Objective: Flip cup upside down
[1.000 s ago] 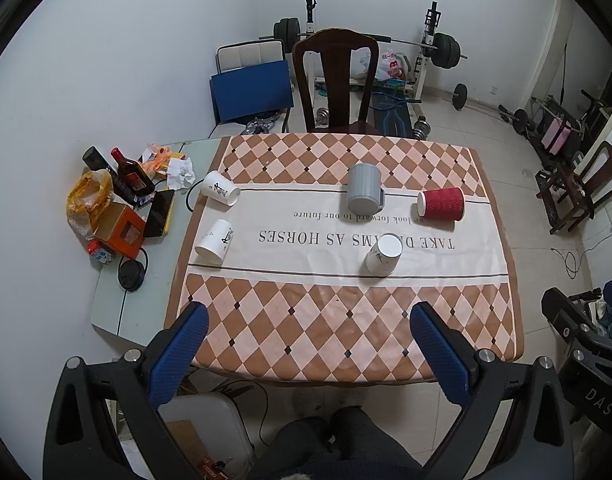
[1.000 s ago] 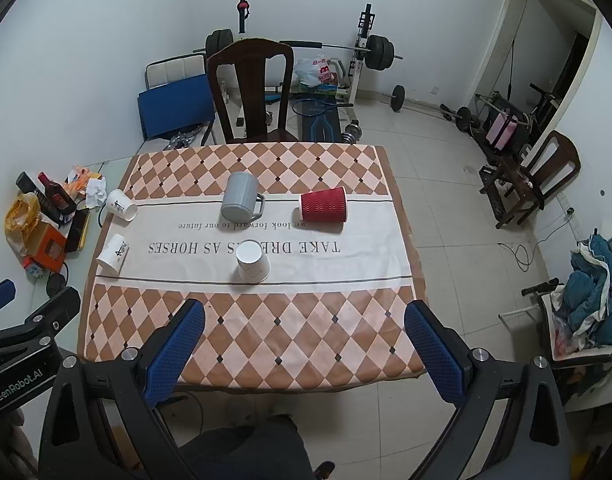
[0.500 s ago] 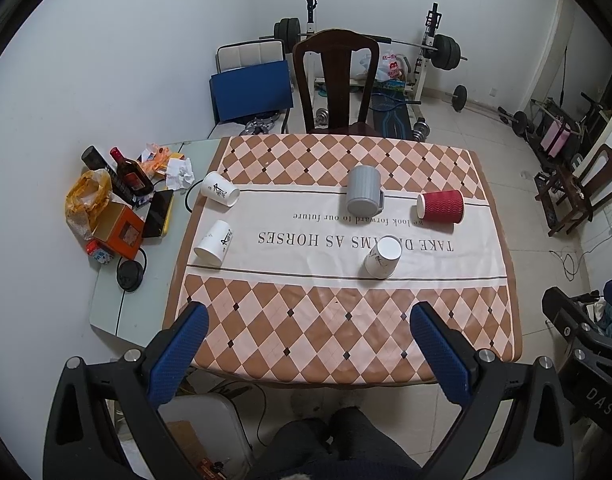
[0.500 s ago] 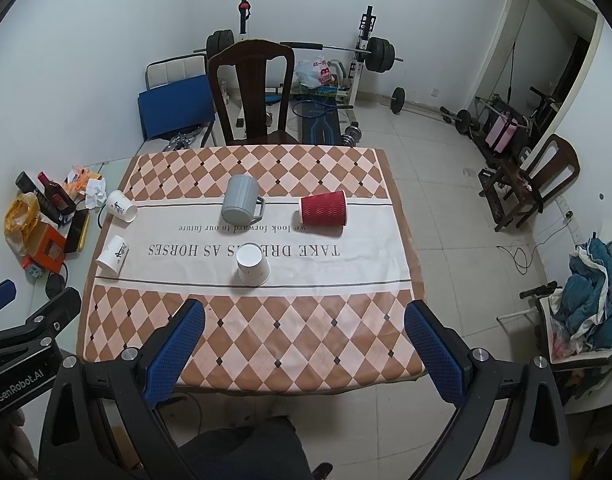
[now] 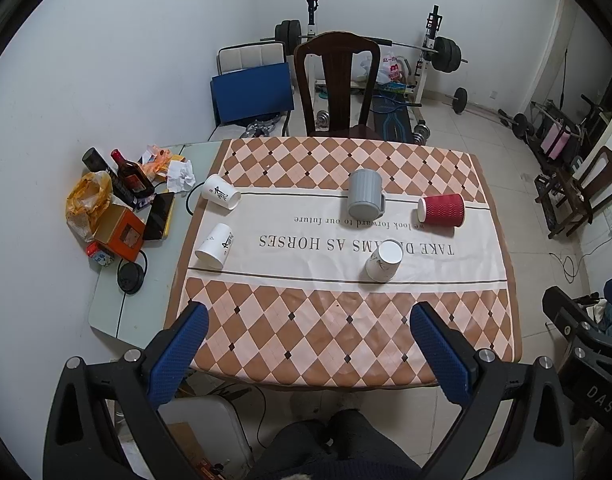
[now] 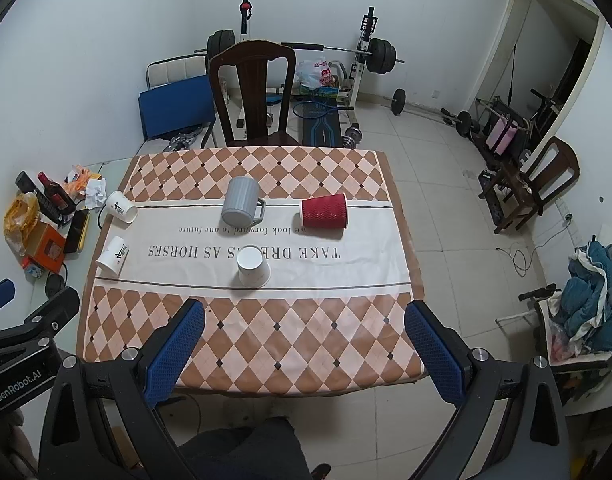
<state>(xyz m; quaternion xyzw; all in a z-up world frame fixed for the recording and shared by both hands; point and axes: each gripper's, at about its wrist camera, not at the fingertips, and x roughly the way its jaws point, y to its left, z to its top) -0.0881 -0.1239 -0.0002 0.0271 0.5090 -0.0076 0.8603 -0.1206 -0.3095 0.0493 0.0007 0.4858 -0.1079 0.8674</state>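
Observation:
Several cups are on the checkered tablecloth (image 5: 306,332). A white paper cup (image 5: 383,261) (image 6: 253,266) stands upside down near the middle. A grey mug (image 5: 365,199) (image 6: 241,205) stands upside down behind it. A red paper cup (image 5: 441,210) (image 6: 324,211) lies on its side to the right. Two white printed cups (image 5: 221,192) (image 5: 214,245) lie on their sides at the left edge. My left gripper (image 5: 309,354) and right gripper (image 6: 305,350) are both open and empty, held high above the table's near edge.
A dark wooden chair (image 5: 337,84) stands behind the table. Bottles, an orange box (image 5: 120,232), a phone and crumpled paper clutter the grey side table at left. Weights and a barbell rack (image 6: 361,68) line the back wall. Another chair (image 6: 533,184) stands at right.

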